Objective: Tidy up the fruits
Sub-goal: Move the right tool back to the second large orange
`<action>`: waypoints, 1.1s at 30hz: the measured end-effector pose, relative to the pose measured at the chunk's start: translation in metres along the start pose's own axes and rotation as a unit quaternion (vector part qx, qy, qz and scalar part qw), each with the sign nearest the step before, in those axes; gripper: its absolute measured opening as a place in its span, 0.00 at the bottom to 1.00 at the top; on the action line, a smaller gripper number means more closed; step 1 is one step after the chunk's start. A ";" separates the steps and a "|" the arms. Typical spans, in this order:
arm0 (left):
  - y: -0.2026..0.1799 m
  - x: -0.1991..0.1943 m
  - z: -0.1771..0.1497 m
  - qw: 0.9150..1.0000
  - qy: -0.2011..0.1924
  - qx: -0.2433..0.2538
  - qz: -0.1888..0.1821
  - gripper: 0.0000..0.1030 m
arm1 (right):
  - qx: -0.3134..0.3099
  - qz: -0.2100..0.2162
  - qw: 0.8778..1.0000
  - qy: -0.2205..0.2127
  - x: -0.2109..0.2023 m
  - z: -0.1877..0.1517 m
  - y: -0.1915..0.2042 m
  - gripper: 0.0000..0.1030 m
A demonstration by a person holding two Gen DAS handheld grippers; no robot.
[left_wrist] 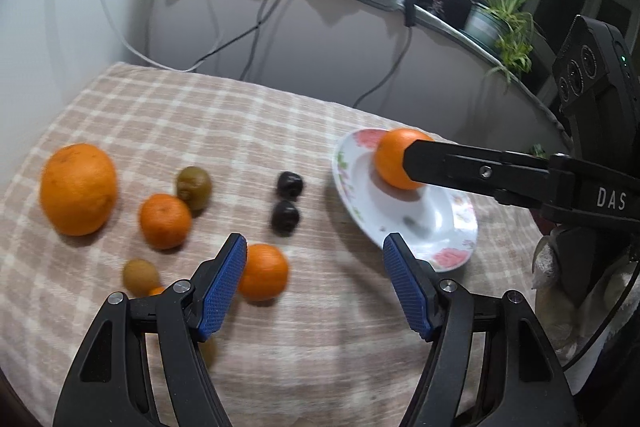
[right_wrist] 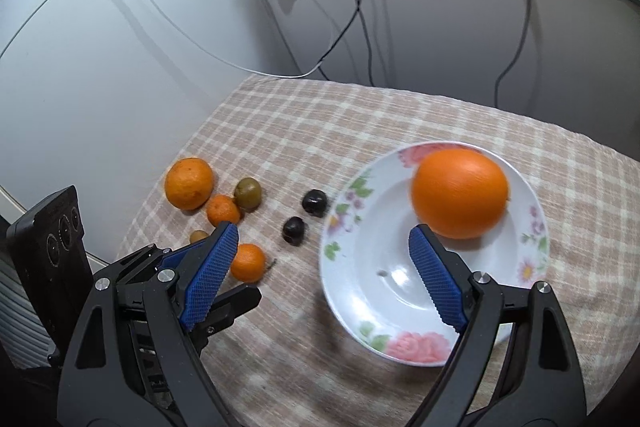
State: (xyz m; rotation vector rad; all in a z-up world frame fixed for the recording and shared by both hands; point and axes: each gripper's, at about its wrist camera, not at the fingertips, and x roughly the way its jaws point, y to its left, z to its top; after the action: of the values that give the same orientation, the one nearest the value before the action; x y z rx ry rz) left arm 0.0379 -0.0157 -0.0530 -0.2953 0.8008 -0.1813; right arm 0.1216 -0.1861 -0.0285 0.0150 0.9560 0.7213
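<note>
1. Left gripper (left_wrist: 314, 241) gapes empty above a tangerine (left_wrist: 263, 271); two dark plums (left_wrist: 289, 185) lie between it and the floral plate (right_wrist: 532, 195).
2. Right gripper (right_wrist: 322, 229) spread, empty; orange (right_wrist: 460, 193) on plate; "DAS" printed on it.

both grippers (left_wrist: 314, 247) (right_wrist: 324, 239) are black plastic frames with silver screws and ribbed blue pads (left_wrist: 224, 287); one arm says "das" in white.
</note>
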 end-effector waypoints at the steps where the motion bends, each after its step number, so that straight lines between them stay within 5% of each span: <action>1: 0.005 -0.002 0.000 1.000 -0.002 -0.004 0.004 0.69 | -0.003 0.002 1.000 0.001 0.002 0.001 0.004 0.87; 33: 0.131 -0.032 -0.002 0.989 -0.029 -0.109 0.097 0.68 | -0.102 0.060 0.991 0.064 0.103 0.032 0.110 0.87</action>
State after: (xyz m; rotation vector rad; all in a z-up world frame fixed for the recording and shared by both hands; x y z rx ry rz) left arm 0.0211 0.1164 -0.0753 -0.4244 0.7868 0.0981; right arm 0.1214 -0.0337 -0.0505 -0.1576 1.0061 0.9372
